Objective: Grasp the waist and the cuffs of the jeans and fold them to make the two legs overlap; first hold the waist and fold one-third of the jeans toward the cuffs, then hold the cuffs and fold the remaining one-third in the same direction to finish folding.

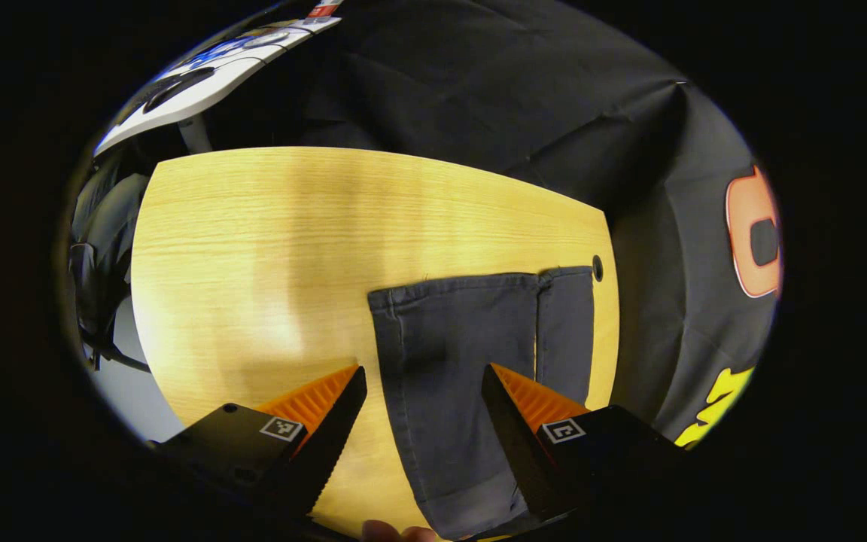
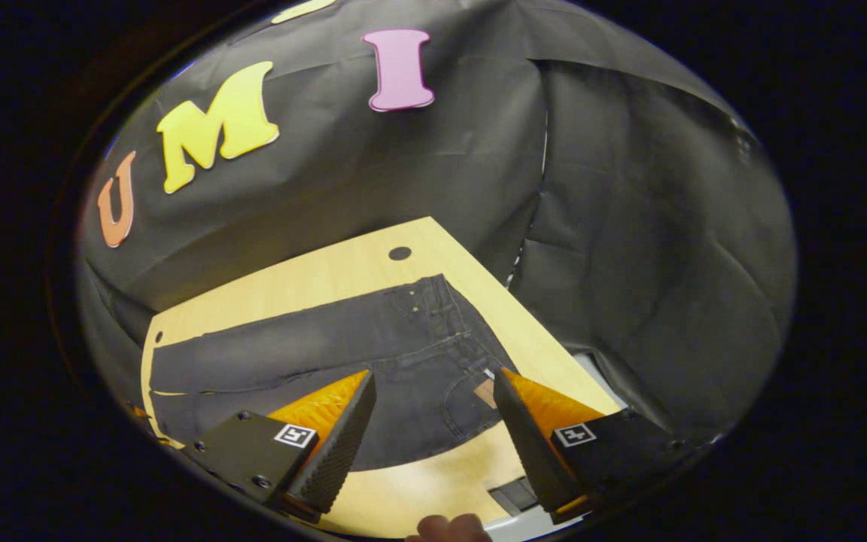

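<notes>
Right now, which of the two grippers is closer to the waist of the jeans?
The right gripper: it hovers open just above the waist. The left gripper hovers open over the cuffs, at the jeans' opposite end.

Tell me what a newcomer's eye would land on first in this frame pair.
The dark jeans lie flat across the pale wooden table, legs still side by side, unfolded. In the left gripper view the two cuffs sit just ahead of the left gripper, jaws apart; in the right gripper view the right gripper hovers, jaws apart, over the waist.
</notes>
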Demonstrator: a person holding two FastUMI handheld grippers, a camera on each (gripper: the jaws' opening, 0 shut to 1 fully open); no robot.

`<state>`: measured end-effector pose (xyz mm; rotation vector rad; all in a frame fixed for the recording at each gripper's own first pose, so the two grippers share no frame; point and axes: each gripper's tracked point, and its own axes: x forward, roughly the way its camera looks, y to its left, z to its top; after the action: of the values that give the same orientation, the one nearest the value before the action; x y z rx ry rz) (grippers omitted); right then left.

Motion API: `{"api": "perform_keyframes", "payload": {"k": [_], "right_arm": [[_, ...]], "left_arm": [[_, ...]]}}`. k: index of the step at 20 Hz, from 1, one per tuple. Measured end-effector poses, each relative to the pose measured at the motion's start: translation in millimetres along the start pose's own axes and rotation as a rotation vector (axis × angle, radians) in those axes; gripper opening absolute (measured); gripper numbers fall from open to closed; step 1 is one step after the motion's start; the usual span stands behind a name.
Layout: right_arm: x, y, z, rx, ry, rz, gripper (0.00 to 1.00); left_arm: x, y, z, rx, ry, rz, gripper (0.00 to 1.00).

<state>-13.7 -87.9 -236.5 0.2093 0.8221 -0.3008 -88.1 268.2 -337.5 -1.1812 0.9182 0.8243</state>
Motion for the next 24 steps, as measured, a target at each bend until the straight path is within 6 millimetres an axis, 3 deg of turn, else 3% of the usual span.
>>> {"api": "perform_keyframes", "payload": {"k": [3, 9, 14, 16, 17, 18, 21, 24], "right_arm": [[0, -9, 5, 0.022, 0.004, -0.008, 0.97], [19, -33, 5, 0.047, 0.041, -0.036, 0.97], [38, -61, -13, 0.122, 0.111, -0.070, 0.97], [45, -68, -23, 0.151, 0.144, -0.079, 0.97], [49, -73, -29, 0.161, 0.157, -0.087, 0.97], [53, -76, -33, 0.167, 0.167, -0.091, 0.97], [66, -84, -49, 0.199, 0.206, -0.102, 0.99], [73, -79, -65, 0.371, 0.271, -0.053, 0.99]], "left_arm": [[16, 2, 11, -0.020, 0.001, 0.070, 0.99], [32, -18, 23, -0.023, 0.022, 0.115, 0.99], [37, -15, 24, -0.048, 0.064, 0.190, 0.98], [37, -10, 23, -0.059, 0.073, 0.199, 0.89], [38, -8, 23, -0.063, 0.069, 0.185, 0.78], [37, -3, 24, -0.088, 0.054, 0.178, 0.72], [36, -2, 24, -0.191, 0.032, 0.091, 0.24], [39, -5, 24, -0.236, 0.031, 0.033, 0.09]]}}
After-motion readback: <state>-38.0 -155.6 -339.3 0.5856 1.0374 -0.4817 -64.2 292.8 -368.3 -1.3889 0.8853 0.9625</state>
